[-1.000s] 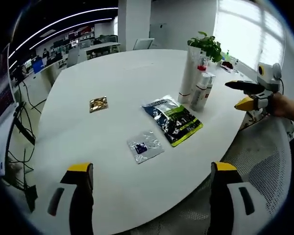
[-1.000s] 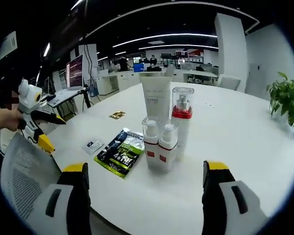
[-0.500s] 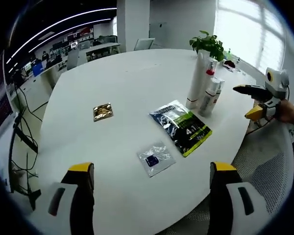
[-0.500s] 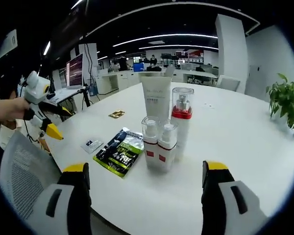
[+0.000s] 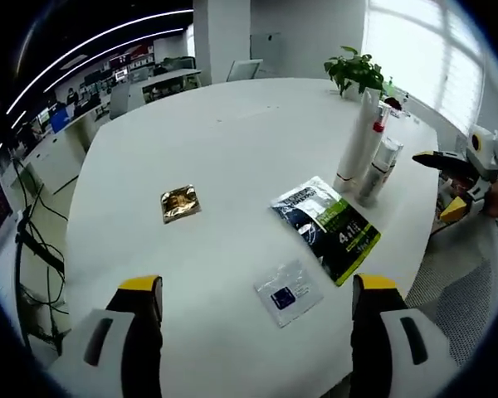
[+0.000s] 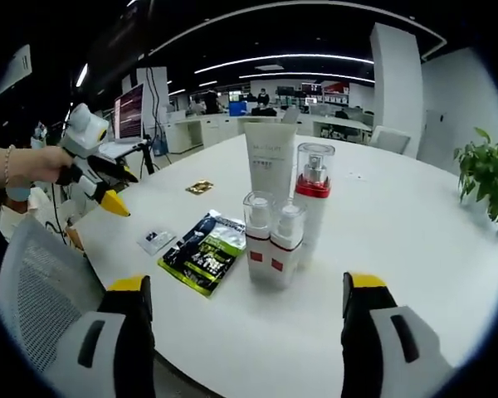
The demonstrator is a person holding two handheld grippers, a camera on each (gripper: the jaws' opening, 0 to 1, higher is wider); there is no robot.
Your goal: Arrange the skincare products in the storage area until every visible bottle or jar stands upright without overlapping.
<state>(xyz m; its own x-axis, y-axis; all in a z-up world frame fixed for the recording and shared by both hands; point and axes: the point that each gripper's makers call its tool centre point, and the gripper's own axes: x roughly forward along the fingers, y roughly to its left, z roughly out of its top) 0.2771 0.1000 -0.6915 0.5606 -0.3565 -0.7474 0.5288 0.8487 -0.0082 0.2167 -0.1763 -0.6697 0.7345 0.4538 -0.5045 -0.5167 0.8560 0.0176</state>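
White tube (image 6: 270, 170) and three red-banded clear-capped bottles (image 6: 284, 236) stand upright, clustered at 12 o'clock on worktop (image 6: 398, 240). Both grippers' jaws wide apart, empty.

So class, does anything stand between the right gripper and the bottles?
Nothing visible does. Bare table lies between the right gripper, jaws open, and the bottles; the green pouch lies off to one side.
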